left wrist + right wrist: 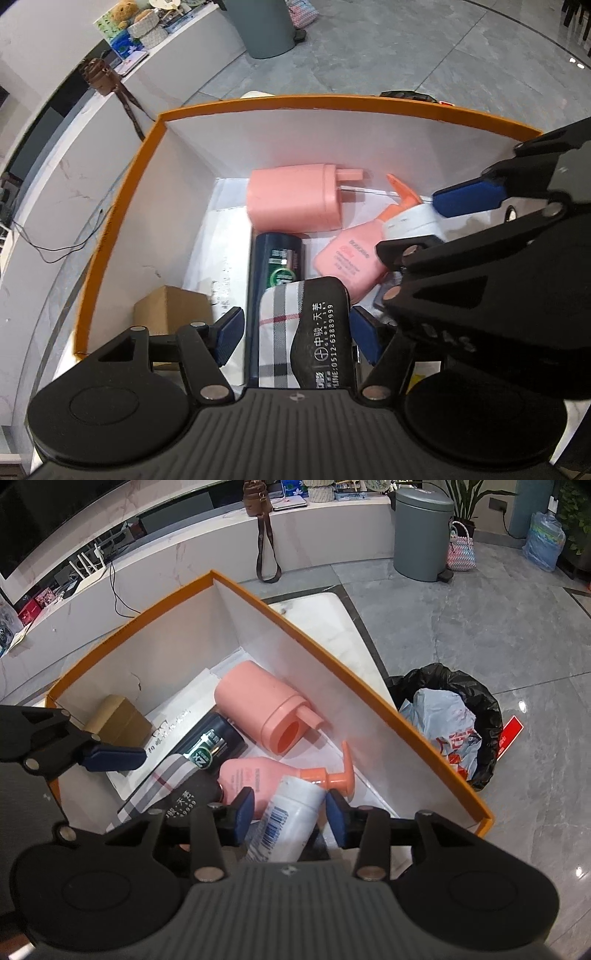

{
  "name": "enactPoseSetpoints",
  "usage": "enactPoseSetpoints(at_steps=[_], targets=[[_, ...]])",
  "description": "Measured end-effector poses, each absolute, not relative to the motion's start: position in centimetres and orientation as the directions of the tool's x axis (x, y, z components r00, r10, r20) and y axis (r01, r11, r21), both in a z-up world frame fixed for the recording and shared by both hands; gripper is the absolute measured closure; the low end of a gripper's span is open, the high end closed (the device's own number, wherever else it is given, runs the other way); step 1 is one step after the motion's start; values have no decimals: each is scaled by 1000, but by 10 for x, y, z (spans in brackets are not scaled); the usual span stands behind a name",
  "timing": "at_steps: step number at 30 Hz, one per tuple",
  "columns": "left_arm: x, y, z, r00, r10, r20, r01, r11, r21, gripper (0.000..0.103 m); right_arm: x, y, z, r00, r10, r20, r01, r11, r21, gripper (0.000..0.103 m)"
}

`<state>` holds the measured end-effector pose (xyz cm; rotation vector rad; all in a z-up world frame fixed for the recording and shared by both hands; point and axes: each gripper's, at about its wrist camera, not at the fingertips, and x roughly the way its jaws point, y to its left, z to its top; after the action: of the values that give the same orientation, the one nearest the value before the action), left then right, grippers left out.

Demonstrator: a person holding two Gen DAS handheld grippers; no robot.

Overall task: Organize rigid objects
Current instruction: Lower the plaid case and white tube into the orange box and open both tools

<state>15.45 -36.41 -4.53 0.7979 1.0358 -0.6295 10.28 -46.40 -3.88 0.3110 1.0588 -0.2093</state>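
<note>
A white box with an orange rim (295,101) (332,653) holds a large pink bottle (291,199) (258,705), a dark bottle (275,258) (210,742), a pink pump bottle (351,258) (251,775) and a small cardboard carton (170,306) (118,716). My left gripper (297,332) is open inside the box. A plaid-and-black folded item (306,332) (173,790) lies between its blue pads with a gap on each side. My right gripper (291,810) is open astride a white barcoded bottle (288,819) (413,221), which rests on the other things.
The box sits on a white marble table (325,609). A black-lined waste basket (450,720) stands on the grey floor beside the box. Farther off are a grey pedal bin (421,535), a long white counter (184,565) and a brown bag (258,498) with a hanging strap.
</note>
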Motion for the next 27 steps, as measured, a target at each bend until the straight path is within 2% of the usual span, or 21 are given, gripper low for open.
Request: enactPoseSetpoints(at_steps=[12, 21, 27], targets=[[162, -341, -12, 464, -85, -882, 698, 648, 305, 25, 99, -456, -13, 534, -24, -845, 301, 940, 164, 53], [162, -308, 12, 458, -158, -875, 613, 768, 183, 15, 94, -446, 8, 573, -28, -819, 286, 943, 168, 50], [152, -287, 27, 499, -191, -845, 553, 821, 141, 15, 82, -437, 26, 612, -72, -787, 269, 955, 123, 47]])
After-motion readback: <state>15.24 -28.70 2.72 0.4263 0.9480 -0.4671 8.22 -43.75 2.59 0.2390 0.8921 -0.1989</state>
